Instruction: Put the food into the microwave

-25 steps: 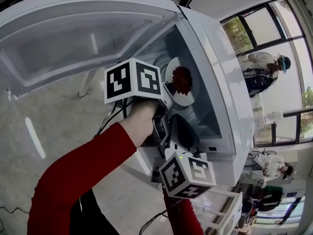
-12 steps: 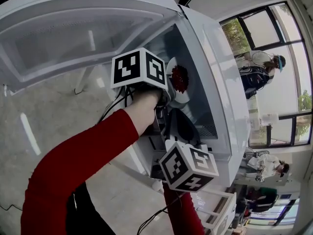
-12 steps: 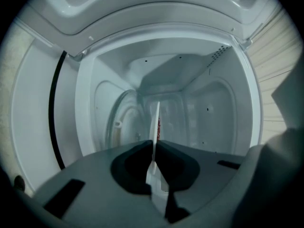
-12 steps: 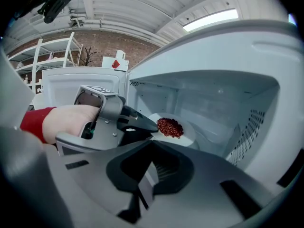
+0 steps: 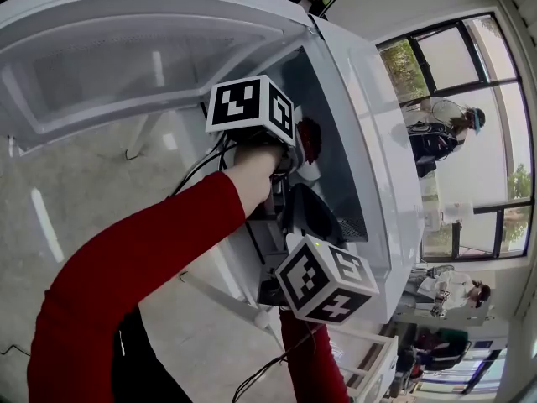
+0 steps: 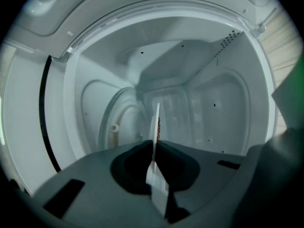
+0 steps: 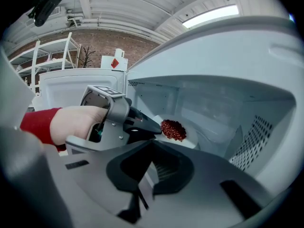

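Observation:
A white plate (image 5: 307,168) with red food (image 5: 309,137) is held at its rim inside the white microwave (image 5: 369,124). My left gripper (image 5: 294,149) is shut on it, and its marker cube hides much of the plate in the head view. In the left gripper view the plate (image 6: 155,127) stands edge-on between the jaws of the left gripper (image 6: 154,144), in front of the glass turntable (image 6: 118,122). The right gripper view shows the food (image 7: 173,129) on the plate (image 7: 190,137) just inside the opening. My right gripper (image 7: 151,146) is shut and empty, outside and below the cavity.
The microwave door (image 5: 126,65) hangs wide open at the left. Vent holes (image 7: 251,137) mark the cavity's right wall. A person (image 5: 436,128) stands by the windows at the right. White shelves (image 7: 52,61) stand in the background. Cables (image 5: 201,175) trail under the arm.
In the head view the left gripper's cube has shifted right and up, and covers more of the plate. The right gripper has hardly moved.

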Tool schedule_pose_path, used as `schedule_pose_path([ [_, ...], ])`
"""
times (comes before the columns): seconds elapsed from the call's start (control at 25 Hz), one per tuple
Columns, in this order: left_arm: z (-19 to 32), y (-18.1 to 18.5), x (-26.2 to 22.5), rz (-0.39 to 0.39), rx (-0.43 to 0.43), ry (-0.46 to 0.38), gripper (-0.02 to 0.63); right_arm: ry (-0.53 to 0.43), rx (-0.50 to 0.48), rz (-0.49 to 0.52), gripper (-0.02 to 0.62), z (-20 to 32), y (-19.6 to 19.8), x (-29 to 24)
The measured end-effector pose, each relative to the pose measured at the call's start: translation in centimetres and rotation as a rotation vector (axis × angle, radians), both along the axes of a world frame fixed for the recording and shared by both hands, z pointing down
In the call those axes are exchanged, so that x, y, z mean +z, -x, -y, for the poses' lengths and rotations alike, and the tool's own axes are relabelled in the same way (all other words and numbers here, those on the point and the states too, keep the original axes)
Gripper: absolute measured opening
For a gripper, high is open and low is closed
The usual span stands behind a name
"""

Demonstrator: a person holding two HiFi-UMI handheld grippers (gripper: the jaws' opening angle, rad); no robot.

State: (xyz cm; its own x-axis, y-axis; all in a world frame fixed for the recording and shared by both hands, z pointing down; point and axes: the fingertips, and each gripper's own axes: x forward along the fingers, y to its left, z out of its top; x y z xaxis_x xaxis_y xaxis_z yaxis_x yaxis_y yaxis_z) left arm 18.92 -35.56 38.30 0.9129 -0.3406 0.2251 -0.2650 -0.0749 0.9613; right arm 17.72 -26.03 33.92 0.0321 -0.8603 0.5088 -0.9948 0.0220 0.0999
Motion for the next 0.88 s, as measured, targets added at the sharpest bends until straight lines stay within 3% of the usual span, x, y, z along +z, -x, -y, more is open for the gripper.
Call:
schedule_pose_path([
  [0.44,0.2,-0.4,1.7,0.099,0.094,-0.014,0.043,0.017,-0.017,0.010,0.014,0.8,0.5,1.4],
  [0.68,0.0,-0.6,1.8,0.188,0.139,-0.068,0.043,0.018,-0.020,0.006,0.014,0.6,0.5,1.3],
  [0.88,-0.1,-0.6,2.0,0.296,0.195,-0.164,0.046,0.015,-0.020,0.000,0.014,0.7,0.5,1.4],
])
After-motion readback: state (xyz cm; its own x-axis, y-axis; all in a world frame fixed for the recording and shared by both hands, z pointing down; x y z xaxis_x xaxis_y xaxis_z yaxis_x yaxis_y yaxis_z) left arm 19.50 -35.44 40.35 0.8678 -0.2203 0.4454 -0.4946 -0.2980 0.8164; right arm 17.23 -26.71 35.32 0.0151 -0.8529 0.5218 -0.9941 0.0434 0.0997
